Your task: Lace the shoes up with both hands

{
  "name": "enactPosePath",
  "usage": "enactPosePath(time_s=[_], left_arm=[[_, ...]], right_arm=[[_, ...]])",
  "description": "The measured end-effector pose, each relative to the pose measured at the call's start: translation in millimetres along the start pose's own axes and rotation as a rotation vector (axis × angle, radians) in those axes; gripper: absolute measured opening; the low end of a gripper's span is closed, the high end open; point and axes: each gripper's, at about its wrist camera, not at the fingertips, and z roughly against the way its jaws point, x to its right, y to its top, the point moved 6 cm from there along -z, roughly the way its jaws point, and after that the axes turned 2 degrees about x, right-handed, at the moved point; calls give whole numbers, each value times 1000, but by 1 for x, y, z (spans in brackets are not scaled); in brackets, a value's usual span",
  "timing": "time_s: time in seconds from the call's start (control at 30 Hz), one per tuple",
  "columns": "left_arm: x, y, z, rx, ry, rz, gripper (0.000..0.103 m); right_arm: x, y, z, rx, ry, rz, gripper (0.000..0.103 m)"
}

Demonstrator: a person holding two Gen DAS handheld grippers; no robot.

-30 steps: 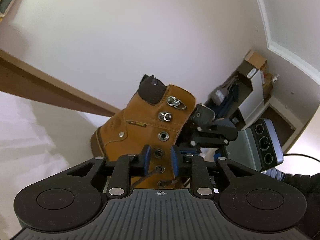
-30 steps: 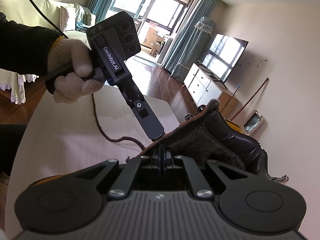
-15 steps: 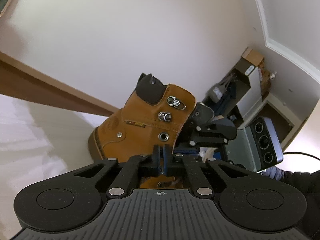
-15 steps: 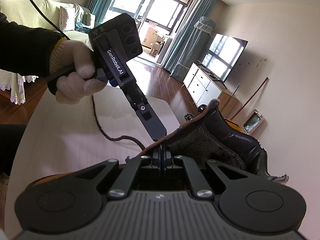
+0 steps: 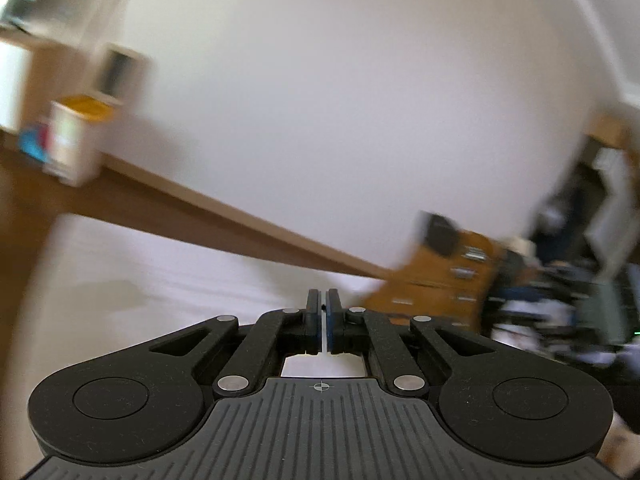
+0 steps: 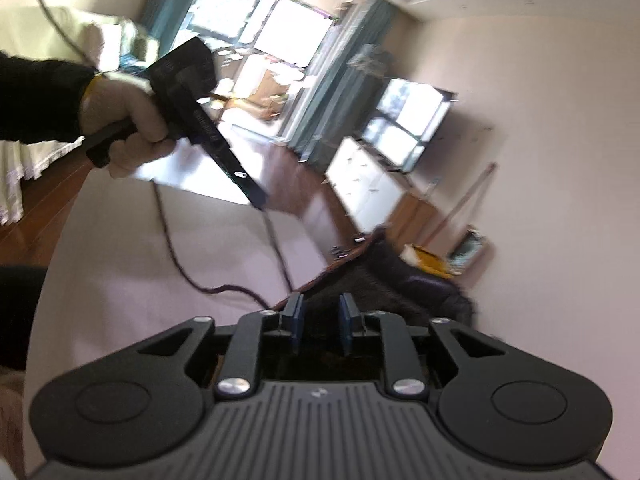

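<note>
Here the left tongs (image 5: pixel 323 307) were pressed together, the two blue pads nearly meeting with only a hairline of light between them. From the right wrist view the same tongs (image 6: pixel 258 200) showed as a dark wedge held out over the white table (image 6: pixel 120 280), gripped by a gloved hand (image 6: pixel 124 132) at the end of a black sleeve. A dark brown lace (image 6: pixel 276 240) ran from their tip down toward the boot, so they appeared to be pinching it (the blur made the contact itself hard to confirm). A second stretch of lace looped across the table below the hand and curved back toward the boot.

The tan boot (image 5: pixel 448 276) stood on the table at the right of the left wrist view, smeared by motion, its metal eyelets (image 5: pixel 472 256) just readable as pale marks along the front edge.

The right tongs (image 6: pixel 322 316) were partly spread and opening. The boot's dark tongue and collar (image 6: pixel 384 280) lay directly ahead of them and reached in between the pads, yet the pads did not visibly press on it.

Behind, a bright window (image 6: pixel 272 28) with teal curtains and a television (image 6: pixel 408 120) over a white cabinet filled the room.
</note>
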Motion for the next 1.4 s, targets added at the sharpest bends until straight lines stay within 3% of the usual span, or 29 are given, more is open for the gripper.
enactPosePath(time_s=[0.1,0.2,0.4,0.57,0.73,0.97,1.07,1.4], left_arm=[[-26,2,26,-5,226,-94,2],[-51,-1,51,-17,387,-137,2],[-95,-26,94,-48,581,-112,2],[-95,-44,106,-66,605,-119,2],[-87,-55,104,-89,576,-122,5],[-106,-67,123,-87,570,-99,11],[-111,-70,135,-67,564,-81,25],[-92,-83,150,-6,495,-88,27]], right_arm=[[-5,1,16,-3,-15,-50,29],[-11,-5,25,-20,-27,-79,30],[-23,-17,29,-49,-21,-165,30],[-36,-13,21,-54,21,-183,30],[-51,5,-2,-52,79,-139,33],[-82,33,-72,-132,185,-97,36],[-99,41,-105,-177,261,-88,36],[-138,60,-232,-253,441,-73,29]])
